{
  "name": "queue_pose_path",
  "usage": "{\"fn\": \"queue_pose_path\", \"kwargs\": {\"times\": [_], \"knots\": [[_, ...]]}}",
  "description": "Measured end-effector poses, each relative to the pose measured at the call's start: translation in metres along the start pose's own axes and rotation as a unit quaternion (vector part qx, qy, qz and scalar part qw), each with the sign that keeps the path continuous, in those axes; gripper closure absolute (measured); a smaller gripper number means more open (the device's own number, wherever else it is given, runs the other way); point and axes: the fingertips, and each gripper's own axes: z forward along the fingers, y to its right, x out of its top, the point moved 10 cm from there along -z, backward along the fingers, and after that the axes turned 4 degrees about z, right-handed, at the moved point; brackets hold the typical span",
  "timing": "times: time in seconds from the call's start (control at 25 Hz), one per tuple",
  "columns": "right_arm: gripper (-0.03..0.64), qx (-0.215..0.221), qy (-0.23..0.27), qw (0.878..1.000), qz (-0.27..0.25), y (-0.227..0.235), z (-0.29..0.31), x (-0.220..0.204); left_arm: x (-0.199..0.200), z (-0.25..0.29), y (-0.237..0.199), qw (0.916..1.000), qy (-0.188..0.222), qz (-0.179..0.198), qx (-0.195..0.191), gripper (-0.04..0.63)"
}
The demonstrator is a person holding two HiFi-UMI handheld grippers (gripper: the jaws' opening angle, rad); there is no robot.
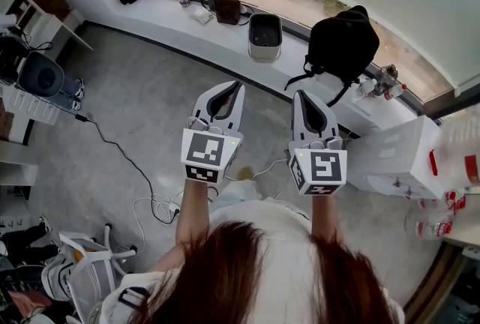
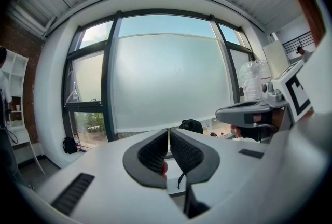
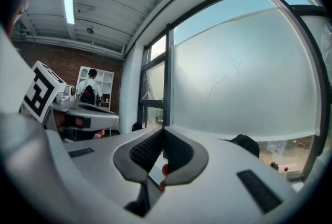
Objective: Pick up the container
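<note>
Stands on open floor [image 1: 142, 112], well short of anything to grasp. Holds the left gripper [image 1: 227, 92] and the right gripper [image 1: 305, 99] out in front, side by side, aimed about level toward the window ledge [image 1: 172, 15]. Carries both with jaws pressed together and empty: nothing between the pads in the left gripper view, nothing in the right gripper view. Suits travel rather than grasping, with no call for parted jaws this far off.

Takes as the likeliest target the white open-topped container [image 1: 265, 37] on that ledge, just left of the black backpack [image 1: 341, 45], roughly straight ahead and well apart from both grippers. Cannot rule out the clear bottles [image 1: 437, 226] at the far right as another candidate. Reads the container as upright, mouth up, set back against the window. Probably calls for a closer approach, then jaws opened before closing over a wall or the rim, taking care not to snag the backpack beside it.
</note>
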Motion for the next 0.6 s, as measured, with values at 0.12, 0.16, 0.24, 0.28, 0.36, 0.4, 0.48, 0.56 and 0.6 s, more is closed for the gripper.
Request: {"fn": "queue_pose_path", "kwargs": {"times": [0.12, 0.16, 0.24, 0.28, 0.36, 0.4, 0.48, 0.56, 0.6], "knots": [[0.592, -0.006, -0.007, 1.0, -0.003, -0.003, 0.015, -0.002, -0.005, 0.008, -0.01, 1.0, 0.0, -0.001, -0.006, 0.571], [0.592, -0.007, -0.008, 1.0, -0.004, -0.004, 0.019, -0.003, -0.006, 0.009, -0.013, 1.0, 0.0, -0.002, -0.009, 0.571], [0.592, -0.009, -0.009, 1.0, -0.007, -0.009, 0.027, -0.003, -0.009, 0.013, -0.02, 0.9999, 0.001, -0.003, -0.012, 0.571], [0.592, -0.011, -0.009, 1.0, -0.008, -0.01, 0.031, -0.003, -0.01, 0.014, -0.024, 0.9999, 0.001, -0.003, -0.014, 0.571], [0.592, -0.015, -0.009, 1.0, -0.011, -0.013, 0.036, -0.004, -0.012, 0.017, -0.03, 0.9998, 0.003, -0.006, -0.018, 0.571], [0.592, -0.016, -0.011, 1.0, -0.013, -0.014, 0.039, -0.005, -0.014, 0.019, -0.034, 0.9998, 0.003, -0.009, -0.019, 0.571], [0.592, -0.016, -0.015, 1.0, -0.015, -0.014, 0.044, -0.006, -0.016, 0.024, -0.039, 0.9997, 0.002, -0.013, -0.02, 0.571], [0.592, -0.016, -0.017, 1.0, -0.014, -0.009, 0.051, -0.006, -0.017, 0.031, -0.042, 0.9997, 0.001, -0.014, -0.02, 0.571], [0.592, -0.017, -0.018, 1.0, -0.013, -0.006, 0.054, -0.007, -0.017, 0.035, -0.044, 0.9997, 0.001, -0.015, -0.02, 0.571]]}}
